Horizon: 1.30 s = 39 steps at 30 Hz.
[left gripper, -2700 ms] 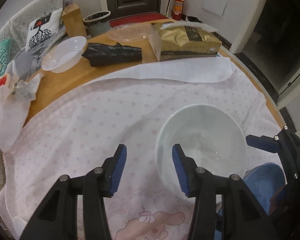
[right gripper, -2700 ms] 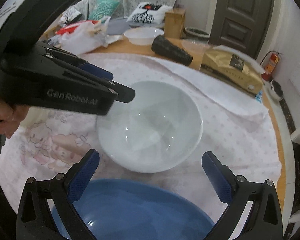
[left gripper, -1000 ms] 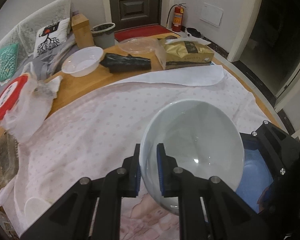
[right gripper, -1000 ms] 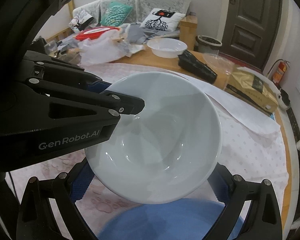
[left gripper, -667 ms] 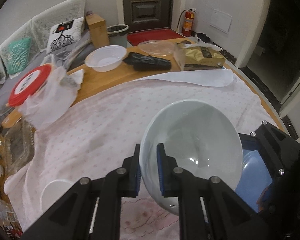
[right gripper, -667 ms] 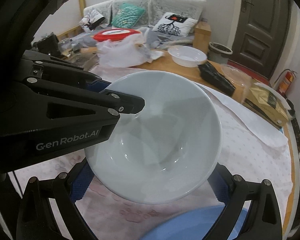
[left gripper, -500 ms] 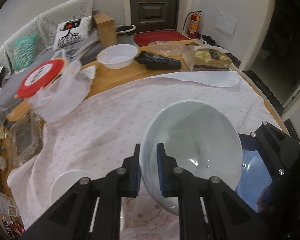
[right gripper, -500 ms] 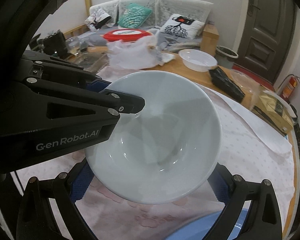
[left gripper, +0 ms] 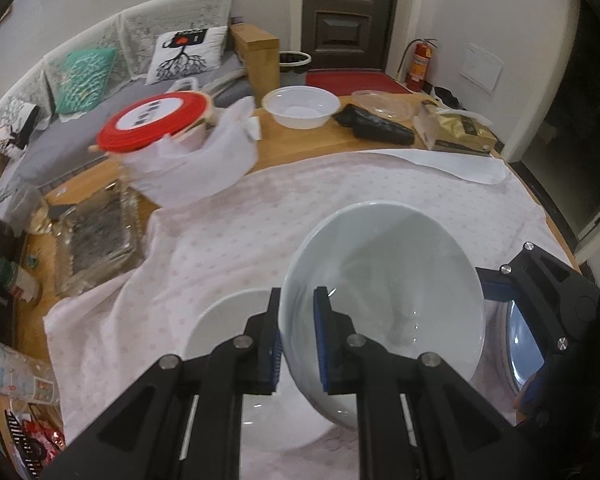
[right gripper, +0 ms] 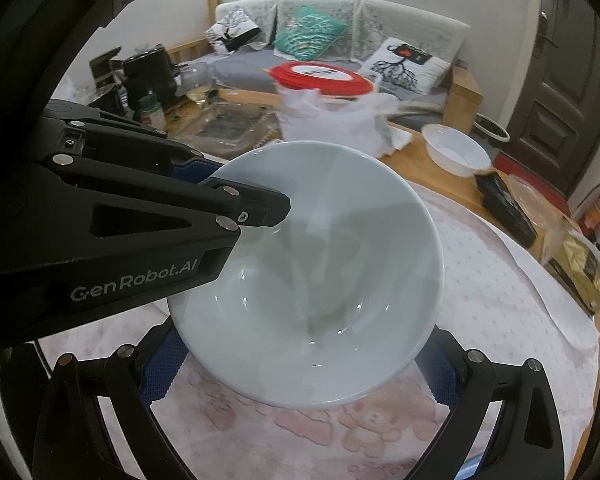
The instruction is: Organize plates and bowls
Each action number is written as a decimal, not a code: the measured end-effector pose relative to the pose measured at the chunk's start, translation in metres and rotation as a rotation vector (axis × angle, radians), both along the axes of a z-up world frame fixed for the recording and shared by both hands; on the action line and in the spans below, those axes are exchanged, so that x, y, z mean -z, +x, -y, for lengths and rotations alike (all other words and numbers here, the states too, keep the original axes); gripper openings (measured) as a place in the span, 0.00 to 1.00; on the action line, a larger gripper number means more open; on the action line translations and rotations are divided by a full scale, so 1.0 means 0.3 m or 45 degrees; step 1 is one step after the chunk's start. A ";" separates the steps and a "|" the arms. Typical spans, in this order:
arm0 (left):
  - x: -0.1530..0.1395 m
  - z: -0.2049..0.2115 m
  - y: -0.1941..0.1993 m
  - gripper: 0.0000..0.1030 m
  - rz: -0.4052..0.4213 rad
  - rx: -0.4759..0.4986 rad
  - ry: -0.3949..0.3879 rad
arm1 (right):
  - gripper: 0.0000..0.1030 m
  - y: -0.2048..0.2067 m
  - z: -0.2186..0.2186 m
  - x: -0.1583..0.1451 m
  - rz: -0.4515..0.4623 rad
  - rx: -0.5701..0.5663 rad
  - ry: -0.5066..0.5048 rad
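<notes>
My left gripper [left gripper: 298, 300] is shut on the near rim of a white bowl [left gripper: 384, 280] and holds it tilted above the pink cloth. From the right wrist, the same bowl [right gripper: 320, 260] fills the middle, with the left gripper [right gripper: 240, 196] clamped on its left rim. My right gripper [right gripper: 300, 364] stands wide open, its fingers [right gripper: 162, 364] either side of the bowl's lower body. I cannot tell whether they touch it. A white plate [left gripper: 220, 320] lies on the cloth under the left gripper. A blue plate [left gripper: 520, 336] shows behind the right gripper's fingers [left gripper: 540, 280].
A red-lidded tub in a white bag [left gripper: 156, 120] and a glass tray [left gripper: 96, 240] stand to the left. A white plastic bowl [left gripper: 300, 106], a black bag [left gripper: 374, 128] and a gold box [left gripper: 460, 132] line the far edge. The table's rim [left gripper: 556, 220] curves on the right.
Both grippers have carried the bowl leftward across the table. The white plate has come into view under the left gripper, and the blue plate has slid almost out of the right wrist view.
</notes>
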<state>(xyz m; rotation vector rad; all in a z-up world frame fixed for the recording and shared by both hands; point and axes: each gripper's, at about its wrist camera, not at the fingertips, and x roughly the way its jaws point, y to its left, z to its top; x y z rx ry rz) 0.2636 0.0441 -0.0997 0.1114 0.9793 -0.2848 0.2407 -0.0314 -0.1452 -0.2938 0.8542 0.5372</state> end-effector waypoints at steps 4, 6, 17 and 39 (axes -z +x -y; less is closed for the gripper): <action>-0.003 -0.065 -0.005 0.11 0.003 -0.027 -0.013 | 0.95 0.003 -0.060 -0.002 0.005 -0.025 -0.010; -0.001 -0.091 -0.004 0.11 0.002 -0.039 -0.017 | 0.95 0.006 -0.087 0.000 0.002 -0.036 -0.013; 0.040 -0.183 0.001 0.11 -0.026 -0.077 -0.021 | 0.95 0.016 -0.180 0.038 -0.037 -0.084 -0.033; 0.136 -0.238 0.026 0.11 -0.093 -0.100 -0.019 | 0.95 0.026 -0.224 0.084 -0.087 -0.128 -0.069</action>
